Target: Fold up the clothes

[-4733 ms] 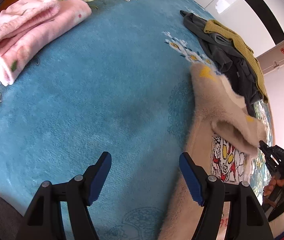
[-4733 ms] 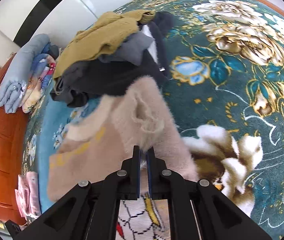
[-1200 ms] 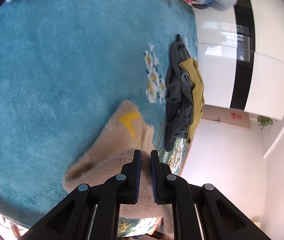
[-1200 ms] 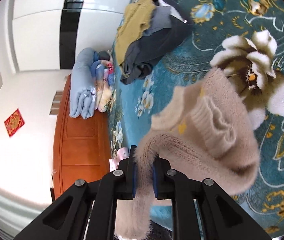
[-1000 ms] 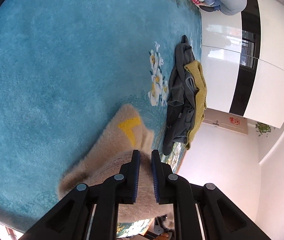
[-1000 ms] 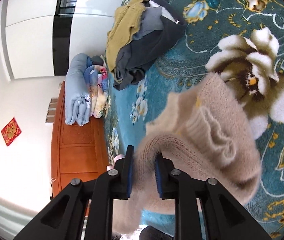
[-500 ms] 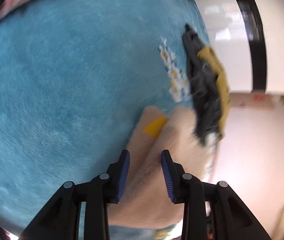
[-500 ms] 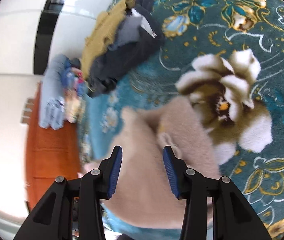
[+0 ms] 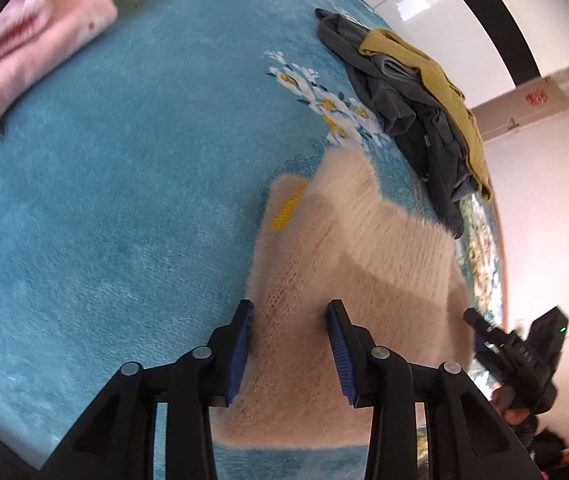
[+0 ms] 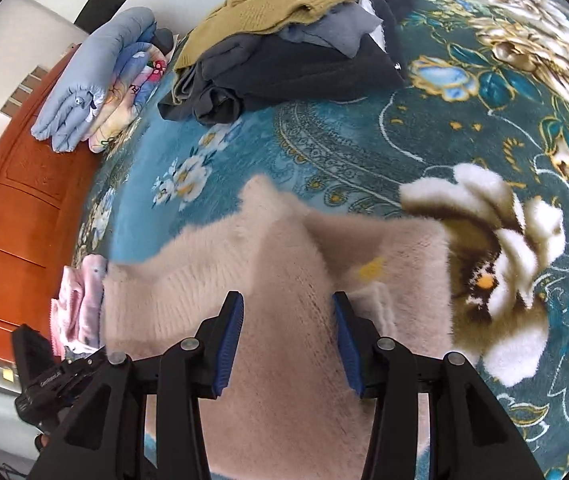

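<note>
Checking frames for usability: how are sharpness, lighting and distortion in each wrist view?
Left wrist view: strong fisheye curvature, the pink folded garment smeared by motion blur, bright wall washed out, beige sweater in daylight. Right wrist view: same curvature, the sweater's far edge blurred, clothes pile sharp.

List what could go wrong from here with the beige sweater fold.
1. The left gripper and right gripper stand open right over the fuzzy beige sweater; pulling away, a pad may snag the fibres and drag the fold open.
2. The top layer sits skewed, with a yellow-marked edge poking out, so the fold may need redoing.
3. The unfolded clothes pile lies close; reaching for it might brush the sweater.
</note>
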